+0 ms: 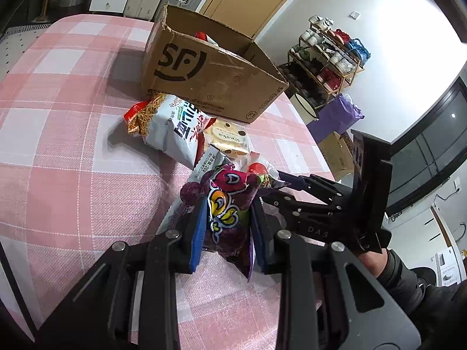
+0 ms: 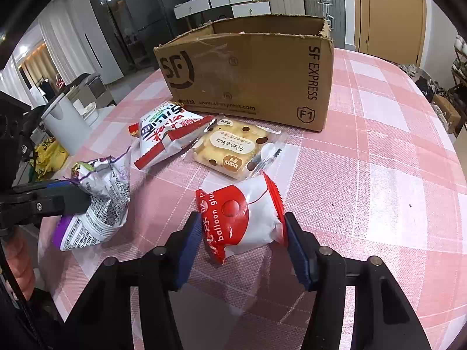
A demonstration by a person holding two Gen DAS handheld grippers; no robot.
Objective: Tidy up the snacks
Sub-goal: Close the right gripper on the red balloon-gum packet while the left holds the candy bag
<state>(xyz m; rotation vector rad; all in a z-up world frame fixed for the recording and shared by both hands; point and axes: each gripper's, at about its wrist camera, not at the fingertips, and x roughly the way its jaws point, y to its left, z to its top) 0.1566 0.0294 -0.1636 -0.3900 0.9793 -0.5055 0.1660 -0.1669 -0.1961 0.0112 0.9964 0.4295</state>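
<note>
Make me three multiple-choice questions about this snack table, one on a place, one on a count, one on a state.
1. Where is the cookie pack?
A. inside the box
B. on the cloth in front of the box
C. in a hand-held gripper

2. How many snack packs lie free on the cloth, outside both hand-held grippers?
A. two
B. four
C. none

3. What is the left hand-held gripper doing?
A. standing open over bare cloth
B. holding the box flap
C. shut on the purple bag

Answers: 1 B, it lies just before the box front. 2 A, the cookie pack and the noodle bag. 3 C, both pads squeeze the bag.
</note>
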